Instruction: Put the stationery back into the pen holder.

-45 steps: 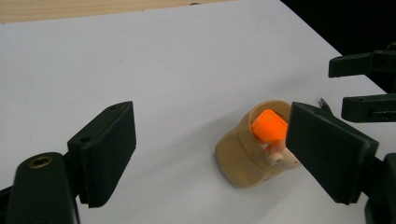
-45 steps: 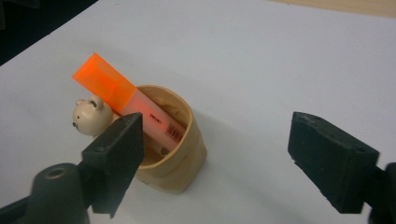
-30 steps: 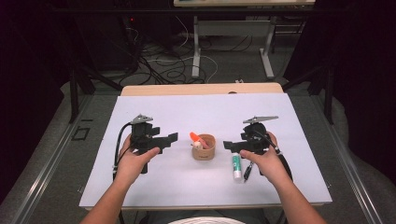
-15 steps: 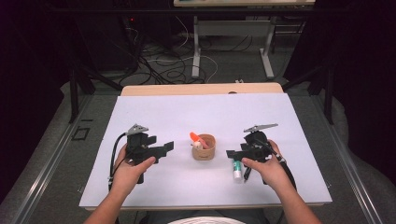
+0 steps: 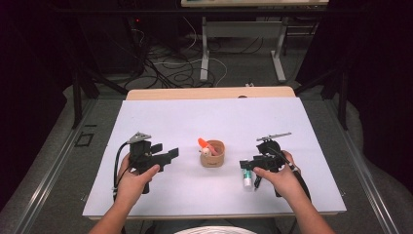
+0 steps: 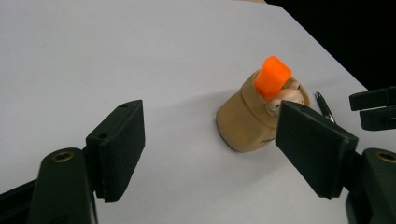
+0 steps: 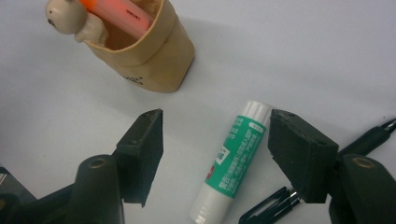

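A: Right gripper view puts the right gripper [image 7: 215, 154] straddling the glue stick [image 7: 232, 167]: jaws spread, closing in just now, yet neither pad touches it.

B: How does the stick lie?

A: Flat on the white table [image 7: 303, 56], long axis running up between the jaws, white cap toward the tan pen holder [image 7: 149, 56]. A black pen [image 7: 271, 210] lies just beside the right-hand pad.

B: And the other hand?

A: Seen in the left gripper view, the left gripper [image 6: 210, 149] also has its jaws apart with nothing between them, narrowing too, aimed at the holder with its orange highlighter [image 6: 274, 77]. From the high view, the right gripper [image 5: 254, 165] is plainly nearer the glue stick [image 5: 248, 177]; the left gripper [image 5: 165, 155] sits well apart, beyond the holder [image 5: 213, 154].
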### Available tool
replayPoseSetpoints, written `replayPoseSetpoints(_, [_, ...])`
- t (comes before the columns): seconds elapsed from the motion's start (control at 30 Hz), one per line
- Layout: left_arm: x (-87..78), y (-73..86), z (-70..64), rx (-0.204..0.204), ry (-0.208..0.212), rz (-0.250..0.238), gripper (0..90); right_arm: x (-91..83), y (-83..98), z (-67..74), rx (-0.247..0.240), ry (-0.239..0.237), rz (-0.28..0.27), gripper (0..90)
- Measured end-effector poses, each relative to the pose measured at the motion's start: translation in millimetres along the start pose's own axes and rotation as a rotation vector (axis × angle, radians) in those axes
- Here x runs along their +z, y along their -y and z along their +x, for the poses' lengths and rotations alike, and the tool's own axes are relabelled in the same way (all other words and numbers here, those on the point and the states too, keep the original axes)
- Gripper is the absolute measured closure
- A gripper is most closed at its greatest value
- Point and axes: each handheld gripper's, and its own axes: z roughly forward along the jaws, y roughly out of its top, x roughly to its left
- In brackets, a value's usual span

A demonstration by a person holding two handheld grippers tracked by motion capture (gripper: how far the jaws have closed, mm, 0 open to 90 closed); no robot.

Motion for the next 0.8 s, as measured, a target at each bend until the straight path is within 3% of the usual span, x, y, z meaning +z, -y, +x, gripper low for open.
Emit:
replayPoseSetpoints(0.1, [0.5, 2.3, -0.8, -0.018, 0.002, 0.021, 29.8, -1.3, 1.4, -2.2, 0.028, 0.017, 0.027, 40.6])
replayPoseSetpoints(0.27, [3.8, 5.7, -2.6, -0.063, 0.016, 0.057, 34.1, 2.3, 4.9, -5.1, 0.085, -0.004, 0.046, 45.9])
replayPoseSetpoints(0.4, [6.0, 7.1, -4.4, -0.058, 0.017, 0.069, 34.4, 6.1, 7.0, -7.0, 0.099, 0.021, 0.08, 48.1])
replayPoseSetpoints(0.57, [9.3, 9.3, -4.7, -0.055, 0.015, 0.085, 34.0, 12.3, 9.4, -9.1, 0.151, 0.033, 0.133, 52.1])
replayPoseSetpoints(0.8, [13.3, 11.5, -3.4, -0.046, 0.005, 0.112, 33.0, 19.8, 11.7, -10.4, 0.191, 0.011, 0.166, 55.7])
